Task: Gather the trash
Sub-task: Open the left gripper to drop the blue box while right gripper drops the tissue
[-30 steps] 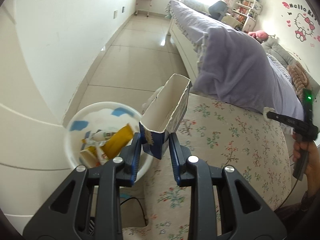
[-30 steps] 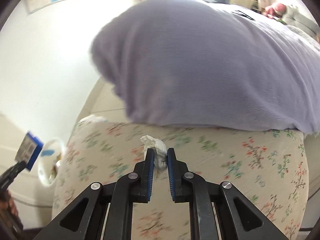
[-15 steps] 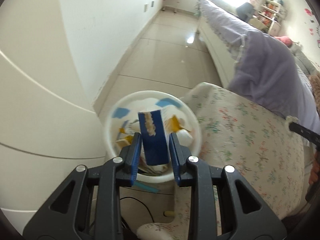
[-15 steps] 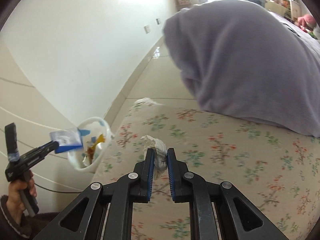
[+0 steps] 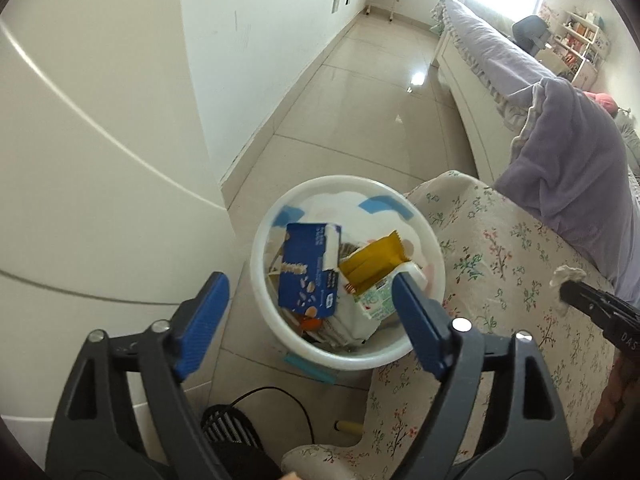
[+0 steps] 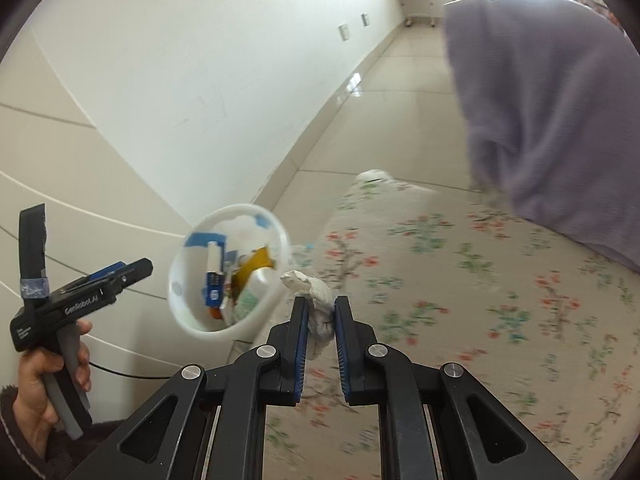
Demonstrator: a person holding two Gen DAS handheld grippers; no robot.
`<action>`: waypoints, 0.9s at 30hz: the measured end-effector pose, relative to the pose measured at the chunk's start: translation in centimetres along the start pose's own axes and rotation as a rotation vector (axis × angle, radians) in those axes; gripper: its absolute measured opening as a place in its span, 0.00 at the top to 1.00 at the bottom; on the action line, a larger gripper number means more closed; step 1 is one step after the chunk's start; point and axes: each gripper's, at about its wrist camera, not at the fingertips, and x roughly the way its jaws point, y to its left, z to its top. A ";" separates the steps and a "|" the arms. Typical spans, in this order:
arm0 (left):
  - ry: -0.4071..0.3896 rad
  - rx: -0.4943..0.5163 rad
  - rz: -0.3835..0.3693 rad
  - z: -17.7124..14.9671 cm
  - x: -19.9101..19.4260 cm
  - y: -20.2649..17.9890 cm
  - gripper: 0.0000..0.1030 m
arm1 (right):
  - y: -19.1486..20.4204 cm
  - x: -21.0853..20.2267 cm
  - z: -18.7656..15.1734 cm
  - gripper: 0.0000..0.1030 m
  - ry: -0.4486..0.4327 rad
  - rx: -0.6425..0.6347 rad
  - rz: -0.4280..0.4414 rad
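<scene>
Lower part of crumpled tissue (image 6: 320, 322) hidden between right gripper (image 6: 321, 320) pads – only the top pokes out ahead of the jaws; floral cover (image 6: 460, 312) beyond them motion-blurred. Trash under blue carton (image 5: 309, 270) in white bin (image 5: 264, 240) buried, unreadable – right jaw of left gripper (image 5: 310, 304) covers bin's near rim
</scene>
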 end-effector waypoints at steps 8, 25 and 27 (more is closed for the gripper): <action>0.012 0.035 0.086 -0.6 -0.7 1.1 0.04 | 3.8 3.8 1.1 0.86 0.030 -0.024 0.057; 0.010 0.040 0.089 -1.1 -1.6 3.0 0.03 | 4.1 6.1 2.9 0.34 -0.034 0.105 0.188; 0.007 0.038 0.084 -1.2 -1.9 3.3 0.03 | 4.5 5.4 2.9 0.34 -0.041 0.085 0.175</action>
